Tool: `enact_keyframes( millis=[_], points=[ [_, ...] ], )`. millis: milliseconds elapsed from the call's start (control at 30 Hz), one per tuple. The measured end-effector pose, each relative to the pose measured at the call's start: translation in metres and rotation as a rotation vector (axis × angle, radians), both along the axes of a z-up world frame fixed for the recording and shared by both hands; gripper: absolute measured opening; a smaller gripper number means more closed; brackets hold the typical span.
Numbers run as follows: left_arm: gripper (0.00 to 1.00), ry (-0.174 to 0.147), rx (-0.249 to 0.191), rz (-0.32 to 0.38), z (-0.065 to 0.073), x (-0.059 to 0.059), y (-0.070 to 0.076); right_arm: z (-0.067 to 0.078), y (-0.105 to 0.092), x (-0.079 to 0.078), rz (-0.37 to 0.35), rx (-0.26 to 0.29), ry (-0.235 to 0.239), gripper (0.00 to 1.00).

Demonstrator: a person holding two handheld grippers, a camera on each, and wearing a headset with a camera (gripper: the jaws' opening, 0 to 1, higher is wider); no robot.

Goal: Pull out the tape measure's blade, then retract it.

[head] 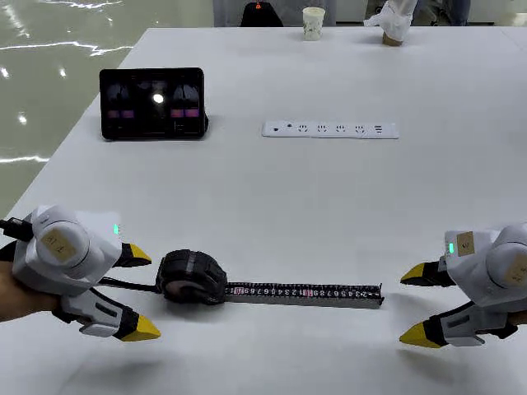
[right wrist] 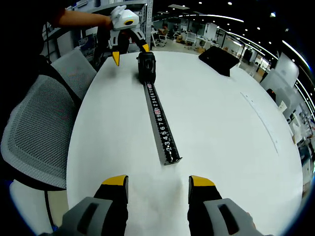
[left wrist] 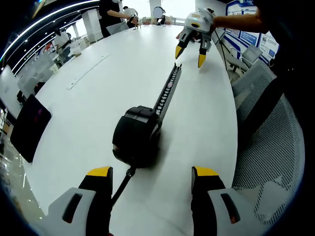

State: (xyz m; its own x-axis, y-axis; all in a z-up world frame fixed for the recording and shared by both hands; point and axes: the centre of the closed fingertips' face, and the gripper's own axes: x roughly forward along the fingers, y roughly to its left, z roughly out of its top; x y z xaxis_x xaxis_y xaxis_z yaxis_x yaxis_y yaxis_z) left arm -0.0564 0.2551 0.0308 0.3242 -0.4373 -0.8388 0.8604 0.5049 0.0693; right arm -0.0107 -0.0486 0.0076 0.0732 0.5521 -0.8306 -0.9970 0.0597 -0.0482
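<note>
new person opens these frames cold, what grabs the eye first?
The black tape measure lies near the front edge of the white table, its blade extended flat toward the right. An open, yellow-tipped gripper faces each end: the left gripper by the case, the right gripper just off the blade's tip, neither touching it. Farther back stand a dark tablet and a white power strip.

Matt plastic on a smooth white counter
The tape measure case is black, matt plastic; its blade dark with a slight sheen. The floor is glossy, the cup paper.
</note>
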Motion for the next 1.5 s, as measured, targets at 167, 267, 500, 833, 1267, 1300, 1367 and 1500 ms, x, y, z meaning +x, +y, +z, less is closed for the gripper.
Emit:
enact_keyframes(
  millis=[167,267,500,833,1267,1300,1367,1500],
  points=[
    [0.65,-0.007,-0.027,0.038,0.002,-0.005,-0.004,0.003,-0.001,-0.006,-0.049,0.025,0.008,0.54],
    [0.67,-0.011,-0.045,0.059,0.004,-0.007,-0.007,0.004,-0.002,-0.01,-0.07,0.036,0.012,0.55],
    [0.7,-0.019,-0.085,0.111,0.007,-0.016,-0.015,0.007,-0.003,-0.02,-0.126,0.064,0.024,0.61],
    [0.77,-0.047,-0.133,0.229,0.013,-0.024,-0.013,0.011,0.002,-0.036,-0.21,0.112,0.047,0.7],
    [0.82,-0.077,-0.189,0.341,0.018,-0.036,-0.02,0.02,0.008,-0.044,-0.34,0.183,0.044,0.81],
    [0.82,-0.08,-0.192,0.349,0.018,-0.036,-0.021,0.021,0.009,-0.046,-0.344,0.188,0.045,0.82],
    [0.82,-0.086,-0.2,0.368,0.019,-0.037,-0.021,0.022,0.011,-0.048,-0.359,0.197,0.044,0.82],
    [0.83,-0.099,-0.209,0.394,0.02,-0.039,-0.022,0.024,0.015,-0.052,-0.387,0.215,0.046,0.83]
  ],
)
